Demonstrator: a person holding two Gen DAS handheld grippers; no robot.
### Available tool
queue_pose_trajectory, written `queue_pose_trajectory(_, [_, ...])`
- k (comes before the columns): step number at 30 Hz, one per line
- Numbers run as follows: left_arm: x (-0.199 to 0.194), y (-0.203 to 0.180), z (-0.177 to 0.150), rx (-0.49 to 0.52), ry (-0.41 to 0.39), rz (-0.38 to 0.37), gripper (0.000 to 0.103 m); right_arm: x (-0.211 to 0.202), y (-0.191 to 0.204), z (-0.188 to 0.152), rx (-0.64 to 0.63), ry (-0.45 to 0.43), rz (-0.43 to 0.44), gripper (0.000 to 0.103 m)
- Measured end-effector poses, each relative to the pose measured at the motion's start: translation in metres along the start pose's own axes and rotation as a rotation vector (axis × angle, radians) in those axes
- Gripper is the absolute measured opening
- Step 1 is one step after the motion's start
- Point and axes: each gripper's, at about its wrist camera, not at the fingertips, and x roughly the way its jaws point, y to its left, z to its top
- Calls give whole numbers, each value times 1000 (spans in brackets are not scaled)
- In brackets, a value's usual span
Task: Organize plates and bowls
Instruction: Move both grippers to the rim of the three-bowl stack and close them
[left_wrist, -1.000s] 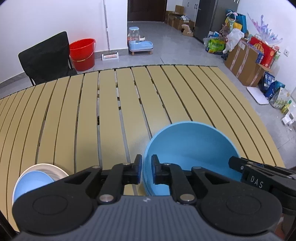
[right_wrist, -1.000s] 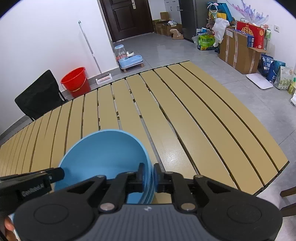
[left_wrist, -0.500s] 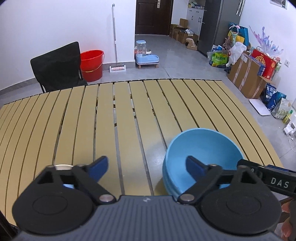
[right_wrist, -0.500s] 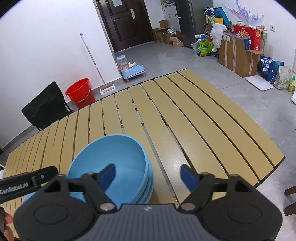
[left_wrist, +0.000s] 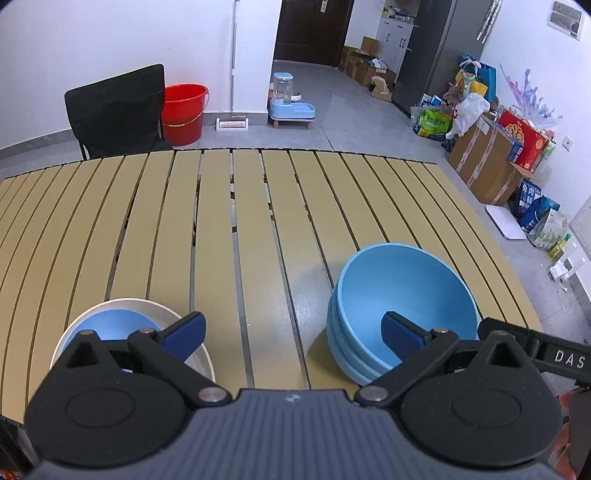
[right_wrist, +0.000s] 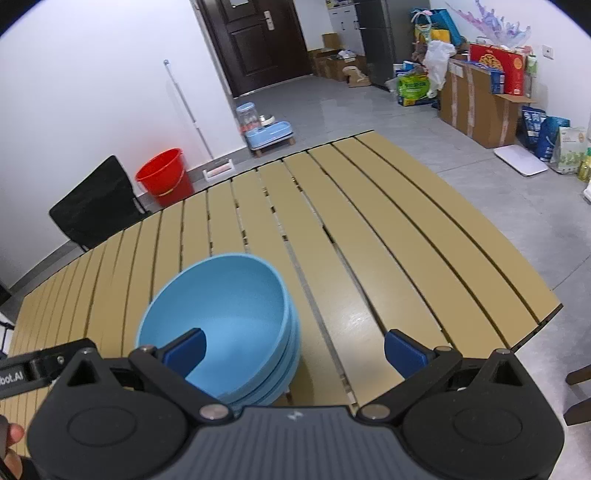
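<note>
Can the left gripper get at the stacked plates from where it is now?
Probably yes. The left gripper is open and empty, and the blue plate on the white plate lies just below its left finger, with nothing between them on the slatted table.

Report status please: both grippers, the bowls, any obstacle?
Left gripper and right gripper open, jaws just opened, empty. Stacked light-blue round bowls on slatted tan table. Nothing in the way.
</note>
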Motion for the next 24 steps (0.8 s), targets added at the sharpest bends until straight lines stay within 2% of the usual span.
queue_pose_trajectory(5, [-6,1,-4,0,-19,1,103,-5,1,-4,-19,-3,10,103])
queue_pose_trajectory(18, [12,-3,-5,-43,11,-4,103,14,-12,10,-46,37,52,103])
queue_pose_trajectory(24, [25,-4,-3,-116,36,7,103,29,-14,19,-55,59,53,103])
